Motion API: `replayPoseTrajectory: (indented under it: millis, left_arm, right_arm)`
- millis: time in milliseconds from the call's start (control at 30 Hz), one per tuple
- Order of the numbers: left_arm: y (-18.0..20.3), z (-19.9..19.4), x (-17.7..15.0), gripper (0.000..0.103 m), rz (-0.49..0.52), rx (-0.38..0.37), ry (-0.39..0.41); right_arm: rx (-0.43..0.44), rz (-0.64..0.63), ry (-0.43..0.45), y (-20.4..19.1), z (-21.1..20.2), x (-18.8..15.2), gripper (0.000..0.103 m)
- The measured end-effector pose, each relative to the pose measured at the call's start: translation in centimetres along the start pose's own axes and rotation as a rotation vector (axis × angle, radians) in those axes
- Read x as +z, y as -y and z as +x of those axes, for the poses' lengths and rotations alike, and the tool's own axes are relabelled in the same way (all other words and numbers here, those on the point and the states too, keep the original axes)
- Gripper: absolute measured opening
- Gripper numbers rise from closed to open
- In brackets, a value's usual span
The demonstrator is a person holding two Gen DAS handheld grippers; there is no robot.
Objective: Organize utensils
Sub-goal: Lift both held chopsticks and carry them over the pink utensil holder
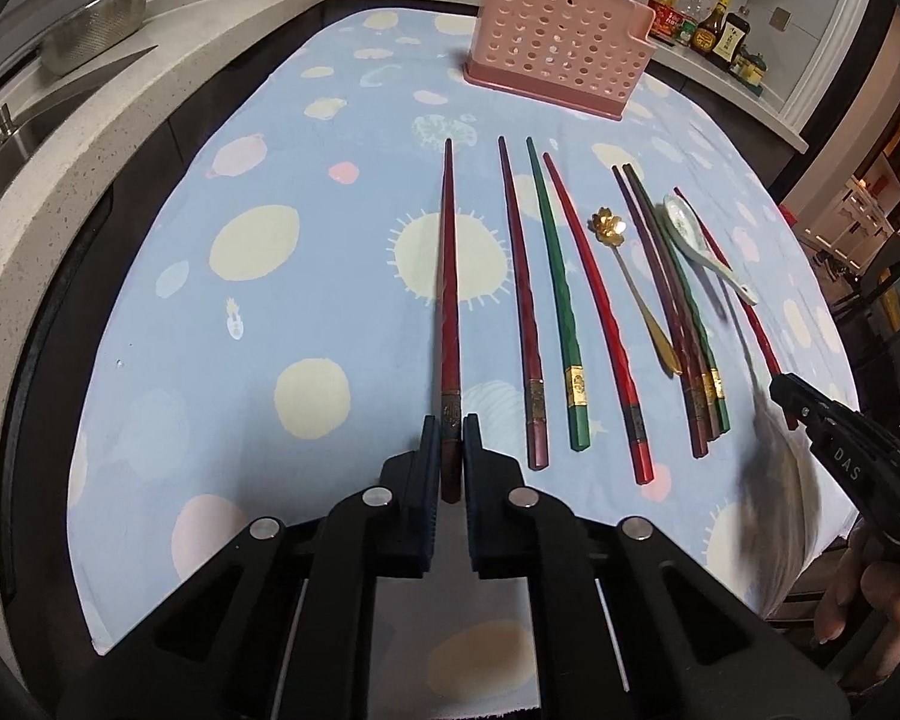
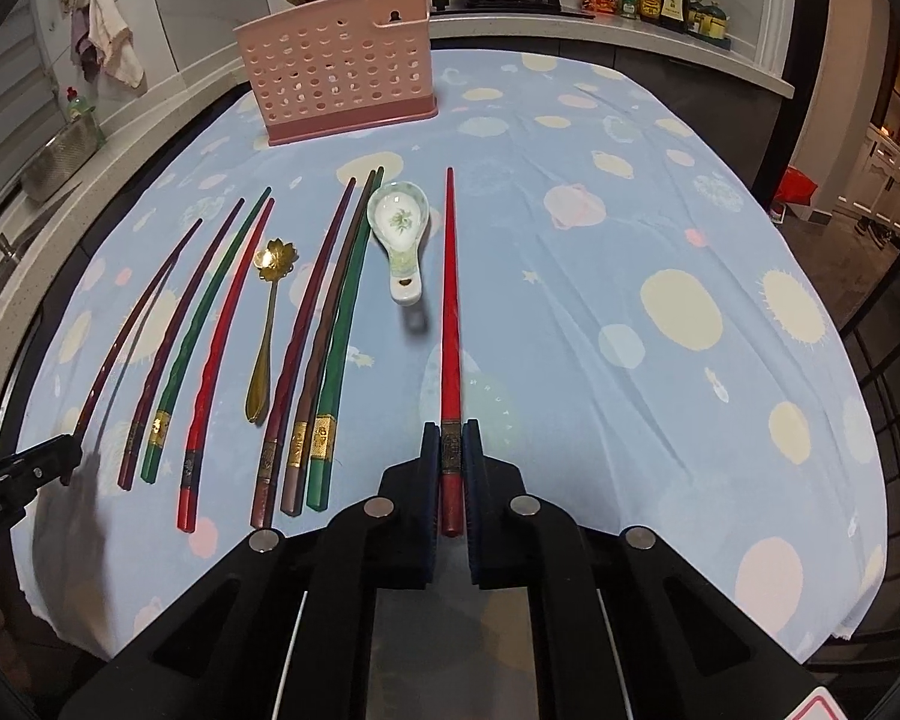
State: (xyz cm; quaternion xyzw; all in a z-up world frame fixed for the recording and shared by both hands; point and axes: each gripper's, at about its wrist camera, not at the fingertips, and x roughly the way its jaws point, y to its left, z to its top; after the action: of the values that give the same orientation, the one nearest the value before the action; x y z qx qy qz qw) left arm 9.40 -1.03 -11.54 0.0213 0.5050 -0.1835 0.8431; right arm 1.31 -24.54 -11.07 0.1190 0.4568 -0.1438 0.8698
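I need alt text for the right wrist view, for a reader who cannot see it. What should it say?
The right gripper is shut on the thick end of a bright red chopstick over a blue patterned tablecloth. To its left lie seven more chopsticks, a gold flower spoon and a ceramic soup spoon. A pink perforated utensil holder stands behind them.

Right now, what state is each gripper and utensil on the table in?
Left gripper: shut on a dark red chopstick.
Right gripper: shut on a bright red chopstick.
Gold spoon: lying flat, untouched.
White spoon: lying bowl up.
Pink holder: upright; no utensils visible in it.
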Motion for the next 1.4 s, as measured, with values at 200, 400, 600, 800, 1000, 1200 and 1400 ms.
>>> replayPoseTrajectory:
  millis: [200,400,600,800,1000,1200,1400]
  left_arm:
    - [0.1,-3.9,0.8,0.007,0.000,-0.013,0.075]
    - [0.1,-8.4,2.8,0.007,-0.012,-0.034,0.178]
    - [0.5,-11.6,5.3,0.007,-0.004,-0.037,0.270]
    - [1.0,-12.0,7.7,0.007,0.013,-0.028,0.314]
    - [1.1,-11.8,10.6,0.007,0.017,-0.022,0.340]
    - [1.3,-11.7,14.3,0.007,0.026,-0.020,0.370]
    - [1.8,-12.1,18.6,0.007,0.035,-0.042,0.414]
  right_arm:
    - [0.013,0.020,0.075,0.5,-4.1,0.9,0.007]
    - [0.025,0.034,0.171,0.7,-8.3,3.2,0.007]
    - [0.050,0.050,0.240,1.0,-10.8,6.1,0.007]
    - [0.043,0.051,0.283,1.2,-11.6,8.7,0.007]
    - [0.046,0.039,0.325,1.2,-12.3,10.9,0.007]
    - [0.086,0.054,0.340,1.7,-11.8,14.1,0.007]
    - [0.115,0.054,0.383,1.5,-11.7,18.0,0.007]
